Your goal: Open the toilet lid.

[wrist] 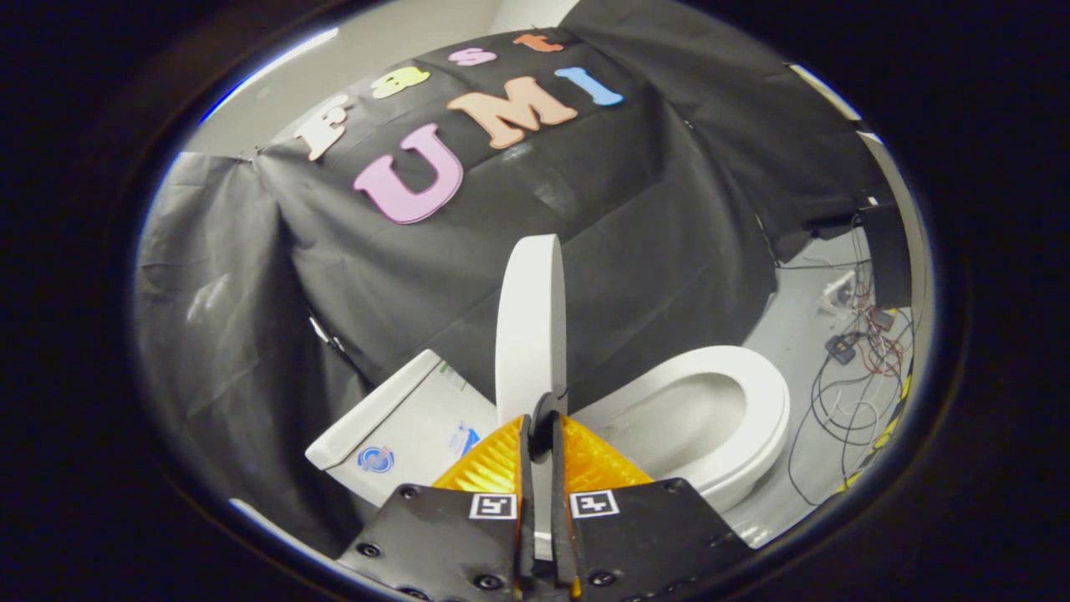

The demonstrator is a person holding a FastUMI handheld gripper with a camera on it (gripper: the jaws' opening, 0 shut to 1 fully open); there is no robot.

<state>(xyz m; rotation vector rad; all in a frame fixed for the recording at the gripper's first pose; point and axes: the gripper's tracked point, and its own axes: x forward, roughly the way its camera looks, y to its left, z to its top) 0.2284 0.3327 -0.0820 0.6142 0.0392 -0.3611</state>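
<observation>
Two things flank the tongs: left of them sits the tank (401, 422), white with a couple of blue stickers on top, and right of them the seat (752, 401) lies flat around the open bowl. Further right, well off, loose cables (844, 376) sprawl over the pale floor (802, 309). Black cloth (251, 334) hangs behind everything.

Lid (531, 326) is white, plain, raised on edge nearly upright, rising straight ahead of the tongs between tank and seat.

Tongs (540, 426) are squeezed almost together, both fingers pinching the lid's thin edge, one on each face.
</observation>
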